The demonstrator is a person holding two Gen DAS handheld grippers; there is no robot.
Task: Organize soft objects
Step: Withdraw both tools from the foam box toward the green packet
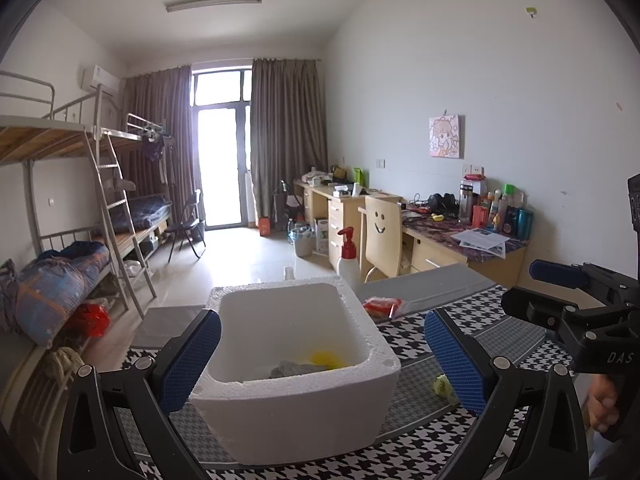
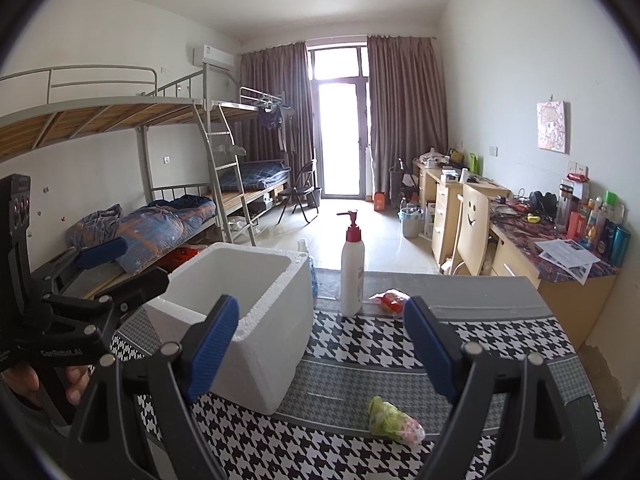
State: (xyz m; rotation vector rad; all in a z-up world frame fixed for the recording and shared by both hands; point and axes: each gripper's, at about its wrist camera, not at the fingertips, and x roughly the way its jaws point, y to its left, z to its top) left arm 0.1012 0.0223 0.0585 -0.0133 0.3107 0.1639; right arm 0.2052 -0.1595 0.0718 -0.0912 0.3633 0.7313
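While the left wrist camera looked ahead, the left gripper [image 1: 322, 360] had its jaws wide open and held nothing. A white foam box [image 1: 296, 364] sat between the two blue pads, but I could not tell if they touched it. Inside the box lay a yellow soft thing [image 1: 327, 358] and a gray soft thing [image 1: 294, 369]. The box stood on the tabletop [image 1: 500, 344], which had a black and white cloth. A small green soft toy [image 1: 441, 385] lay just beside the box, on its right. A red packet [image 1: 383, 305] lay farther back, near a white pump bottle [image 1: 347, 258]. The right gripper [image 1: 568, 300] showed at the right edge.

From the right wrist camera, the right gripper [image 2: 320, 350] also had its jaws wide open and held nothing. The green soft toy [image 2: 394, 420] lay on the tabletop [image 2: 352, 364] between the pads, low down and apart from them. The foam box [image 2: 248, 320] stood to the left. The pump bottle [image 2: 352, 266] stood upright behind, with the red packet [image 2: 390, 302] just beside it. The left gripper [image 2: 80, 292] showed at the left edge.
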